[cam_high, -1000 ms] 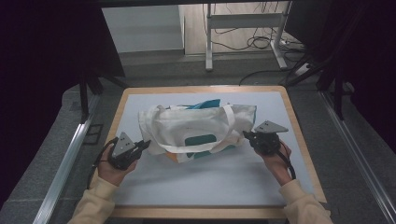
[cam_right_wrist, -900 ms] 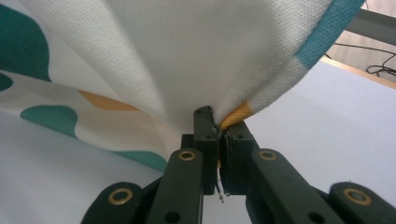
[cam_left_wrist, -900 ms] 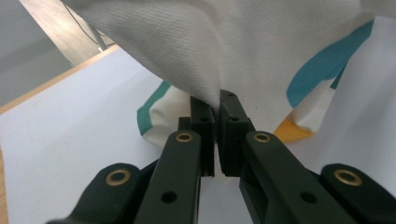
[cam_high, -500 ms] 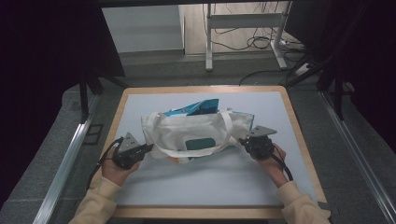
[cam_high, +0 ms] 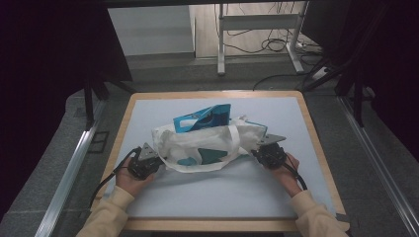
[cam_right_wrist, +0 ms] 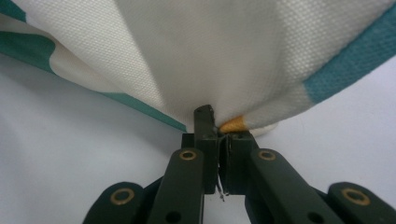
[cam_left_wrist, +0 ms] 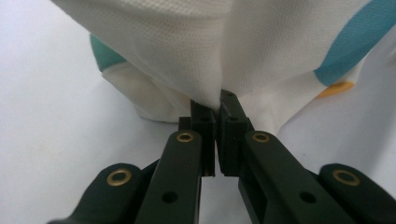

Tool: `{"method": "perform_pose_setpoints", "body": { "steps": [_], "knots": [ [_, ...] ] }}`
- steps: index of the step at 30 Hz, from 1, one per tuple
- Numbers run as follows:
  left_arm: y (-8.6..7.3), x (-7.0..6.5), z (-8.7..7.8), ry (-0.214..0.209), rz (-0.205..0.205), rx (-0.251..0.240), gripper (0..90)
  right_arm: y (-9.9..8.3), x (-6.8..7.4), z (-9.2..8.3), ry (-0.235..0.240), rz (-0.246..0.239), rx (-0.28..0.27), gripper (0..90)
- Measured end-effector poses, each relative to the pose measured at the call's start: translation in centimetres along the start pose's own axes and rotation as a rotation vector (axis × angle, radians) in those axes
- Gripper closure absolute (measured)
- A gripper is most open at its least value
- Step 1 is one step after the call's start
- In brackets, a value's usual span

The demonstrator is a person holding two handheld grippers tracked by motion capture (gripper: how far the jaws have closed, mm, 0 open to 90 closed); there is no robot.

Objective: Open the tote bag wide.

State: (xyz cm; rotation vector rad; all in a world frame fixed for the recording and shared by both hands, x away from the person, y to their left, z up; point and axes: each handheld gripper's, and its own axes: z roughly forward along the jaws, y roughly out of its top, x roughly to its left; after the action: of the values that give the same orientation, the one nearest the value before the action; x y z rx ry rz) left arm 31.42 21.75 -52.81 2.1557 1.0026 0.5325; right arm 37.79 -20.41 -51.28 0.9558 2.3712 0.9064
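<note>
Grippers, two, pinch one tote bag (cam_high: 207,145).

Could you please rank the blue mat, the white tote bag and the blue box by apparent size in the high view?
1. blue mat
2. white tote bag
3. blue box, partly hidden by the bag

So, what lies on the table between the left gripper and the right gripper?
In the high view, the white tote bag spans the stretch between the left gripper and right gripper, each shut on one end. A blue box pokes from its far side.
</note>
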Motion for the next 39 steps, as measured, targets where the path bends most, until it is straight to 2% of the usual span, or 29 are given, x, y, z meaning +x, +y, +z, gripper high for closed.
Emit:
{"method": "perform_pose_setpoints", "body": {
  "steps": [2, 5, 9, 14, 15, 16, 17, 18, 20, 22, 26, 27, 30, 33, 37, 39],
  "knots": [
    [-0.1, 0.0, 0.3, -0.004, 0.001, 0.019, 87.3, -0.1, 0.0, 0.0, 0.002, 0.0, 0.002, 86.0],
    [-0.3, 0.3, 0.1, -0.022, -0.028, 0.005, 87.3, -0.2, 0.0, -0.1, 0.004, 0.001, -0.001, 86.0],
    [-0.4, 0.2, 0.1, -0.018, -0.024, -0.001, 87.2, -0.3, 0.0, -0.4, 0.01, 0.004, -0.017, 85.8],
    [-0.4, 0.2, -0.3, -0.001, -0.011, -0.018, 85.0, -0.6, -0.5, -0.8, 0.036, 0.052, -0.053, 83.0],
    [-0.5, 0.3, -0.6, 0.011, -0.009, -0.027, 82.0, -0.6, -0.6, -0.9, 0.032, 0.051, -0.057, 79.8],
    [-0.5, 0.4, -1.3, 0.023, -0.015, -0.048, 73.0, -0.6, -0.8, -1.2, 0.033, 0.062, -0.07, 69.0],
    [-0.5, 0.4, -1.3, 0.023, -0.015, -0.048, 68.8, -0.6, -0.8, -1.2, 0.033, 0.062, -0.07, 69.0],
    [-0.5, 0.5, -1.7, 0.032, -0.027, -0.067, 68.8, -0.6, -1.0, -1.5, 0.028, 0.069, -0.079, 65.4],
    [-0.5, 0.7, -2.9, 0.024, -0.053, -0.116, 56.0, -0.7, -1.3, -2.2, 0.03, 0.096, -0.11, 57.3],
    [-0.5, 0.9, -3.9, 0.023, -0.068, -0.151, 51.2, -0.6, -1.8, -3.4, 0.013, 0.136, -0.155, 48.8],
    [-0.2, 1.4, -6.1, 0.031, -0.098, -0.22, 48.9, -0.5, -2.2, -5.0, 0.002, 0.164, -0.196, 45.6],
    [0.1, 1.6, -7.0, 0.035, -0.108, -0.251, 49.6, -0.3, -2.4, -6.1, -0.003, 0.177, -0.222, 45.1],
    [0.7, 1.7, -7.8, 0.038, -0.113, -0.277, 51.9, -0.1, -2.6, -6.8, -0.004, 0.185, -0.24, 45.3],
    [1.8, 2.0, -8.8, 0.044, -0.121, -0.297, 61.0, 0.5, -2.8, -7.9, -0.003, 0.186, -0.264, 49.4],
    [3.7, 2.6, -9.5, 0.007, -0.122, -0.305, 84.0, 1.9, -3.1, -8.9, -0.001, 0.165, -0.288, 71.0],
    [4.7, 2.9, -9.5, -0.001, -0.117, -0.302, 89.9, 3.0, -3.3, -9.3, 0.002, 0.154, -0.301, 79.8]
  ]
}}
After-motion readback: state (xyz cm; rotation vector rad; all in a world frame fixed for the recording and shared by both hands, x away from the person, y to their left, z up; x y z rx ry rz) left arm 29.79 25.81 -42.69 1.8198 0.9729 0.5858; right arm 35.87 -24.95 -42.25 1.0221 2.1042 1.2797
